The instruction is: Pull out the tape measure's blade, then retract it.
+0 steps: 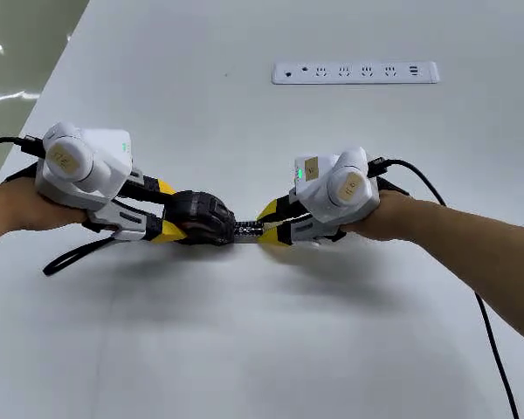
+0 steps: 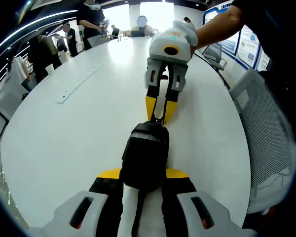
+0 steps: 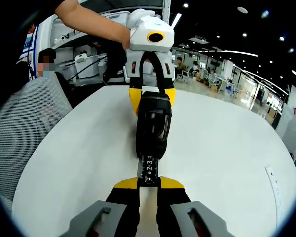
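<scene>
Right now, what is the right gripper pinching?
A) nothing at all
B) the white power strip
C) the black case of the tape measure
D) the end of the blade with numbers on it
D: in the right gripper view the right gripper is closed on the end of the numbered blade, which sticks a short way out of the black tape measure that the left gripper holds.

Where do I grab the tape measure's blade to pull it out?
Pinch the blade at its free end, coming from the side opposite the black case, in line with the strip. It sticks straight out of the case's mouth, so a straight pull should slide it. The right gripper grips there; the left gripper clamps the case.
</scene>
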The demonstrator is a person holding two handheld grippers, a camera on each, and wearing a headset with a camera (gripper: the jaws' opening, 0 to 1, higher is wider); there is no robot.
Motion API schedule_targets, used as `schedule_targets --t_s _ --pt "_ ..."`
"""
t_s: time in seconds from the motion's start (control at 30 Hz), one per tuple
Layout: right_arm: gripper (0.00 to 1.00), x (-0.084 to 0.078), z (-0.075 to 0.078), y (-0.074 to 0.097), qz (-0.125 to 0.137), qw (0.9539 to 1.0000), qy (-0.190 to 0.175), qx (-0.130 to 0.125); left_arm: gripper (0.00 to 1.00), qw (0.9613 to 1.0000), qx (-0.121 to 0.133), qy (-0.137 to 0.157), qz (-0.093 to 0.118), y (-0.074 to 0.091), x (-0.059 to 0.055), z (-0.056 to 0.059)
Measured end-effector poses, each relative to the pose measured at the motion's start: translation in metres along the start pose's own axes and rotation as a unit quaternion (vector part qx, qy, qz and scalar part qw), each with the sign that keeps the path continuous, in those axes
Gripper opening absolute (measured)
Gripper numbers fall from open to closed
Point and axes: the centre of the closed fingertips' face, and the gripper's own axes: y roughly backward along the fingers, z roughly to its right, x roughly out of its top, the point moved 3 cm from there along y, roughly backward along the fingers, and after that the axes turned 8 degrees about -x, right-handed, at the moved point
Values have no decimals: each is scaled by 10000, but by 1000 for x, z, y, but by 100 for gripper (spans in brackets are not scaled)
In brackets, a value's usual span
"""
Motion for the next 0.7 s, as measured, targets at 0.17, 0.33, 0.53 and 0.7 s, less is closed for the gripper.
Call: schedule_targets --t_s 0.17,0.33,0.53,0.7 --pt "8 -2 0 5 -10 10000 -5 -5 24 10000 -4 11 8 0 0 0" --pt "8 -4 0 8 -13 10000 -13 -12 24 10000 -10 20 13 0 0 0" --pt "8 -7 0 15 -19 10000 -13 -26 24 10000 -9 30 5 1 0 1" --pt "8 -10 0 20 -25 10000 -23 -41 24 10000 -6 20 -15 1 -1 1"
